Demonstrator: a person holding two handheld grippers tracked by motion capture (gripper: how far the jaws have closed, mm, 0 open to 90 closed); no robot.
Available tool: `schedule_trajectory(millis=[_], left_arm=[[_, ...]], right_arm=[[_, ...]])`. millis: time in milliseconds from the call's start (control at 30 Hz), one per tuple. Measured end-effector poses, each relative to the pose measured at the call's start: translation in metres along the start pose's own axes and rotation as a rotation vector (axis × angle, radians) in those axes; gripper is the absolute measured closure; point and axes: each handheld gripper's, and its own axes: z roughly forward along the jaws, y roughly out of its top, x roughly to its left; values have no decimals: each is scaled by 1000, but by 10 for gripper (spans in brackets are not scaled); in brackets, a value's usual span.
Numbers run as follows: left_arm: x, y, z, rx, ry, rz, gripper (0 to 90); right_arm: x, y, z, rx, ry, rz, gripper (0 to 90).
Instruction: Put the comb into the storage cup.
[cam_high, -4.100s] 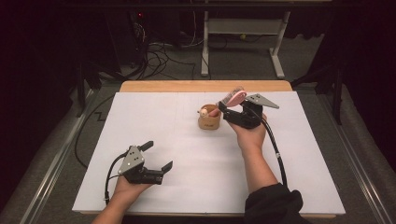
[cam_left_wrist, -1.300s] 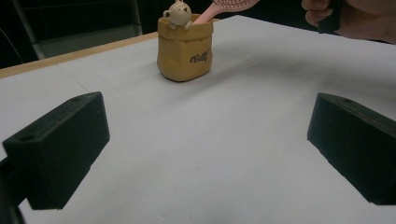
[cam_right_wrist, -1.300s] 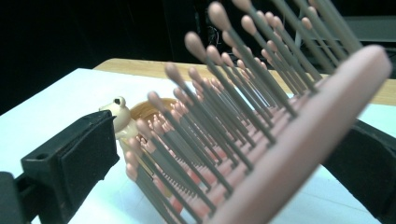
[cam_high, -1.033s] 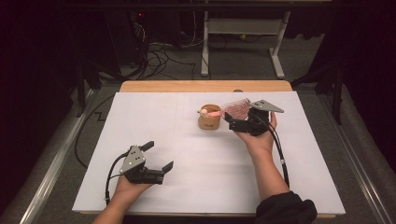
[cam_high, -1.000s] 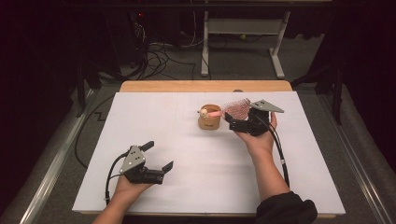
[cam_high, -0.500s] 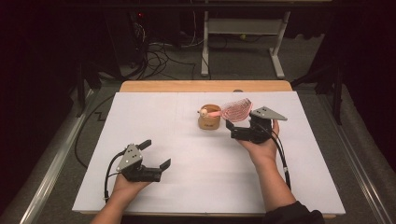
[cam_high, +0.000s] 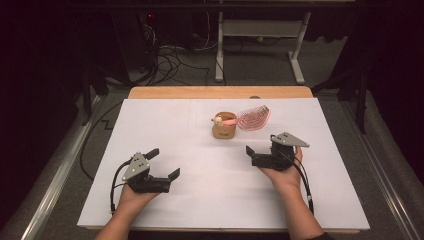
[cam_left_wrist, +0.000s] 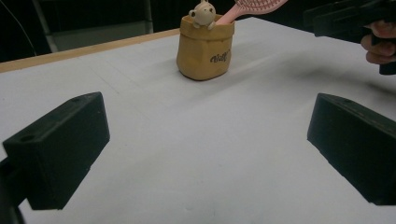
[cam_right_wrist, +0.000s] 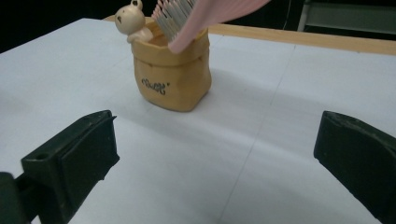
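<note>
there, pink brush (cam_high: 253, 118) in pouch (cam_high: 224, 130), beyond right hand-held gripper (cam_high: 256, 156)

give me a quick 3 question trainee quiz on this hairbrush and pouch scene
1. True or false: the pink hairbrush stands handle-down in the tan pouch.
2. Which tool is nearer the pouch? A) left tool B) right tool
3. Fill in: a small ____ figure sits on the pouch rim.

Key:
1. True; its bristled head leans out over the rim.
2. B; it sits just in front of the pouch, jaws apart and empty.
3. Bear.
</note>
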Motion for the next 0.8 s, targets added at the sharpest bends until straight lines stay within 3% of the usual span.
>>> schedule_trajectory(millis=[200,500,800], left_arm=[[0,0,-1,13,3,8,0],[2,0,-6,11,10,7,0],[3,-5,-17,30,18,4,0]], right_arm=[[-2,-15,-16,4,-5,-11,3],[-9,-36,-55,-54,-12,-34,2],[-15,-57,-91,-105,-25,-8,2]])
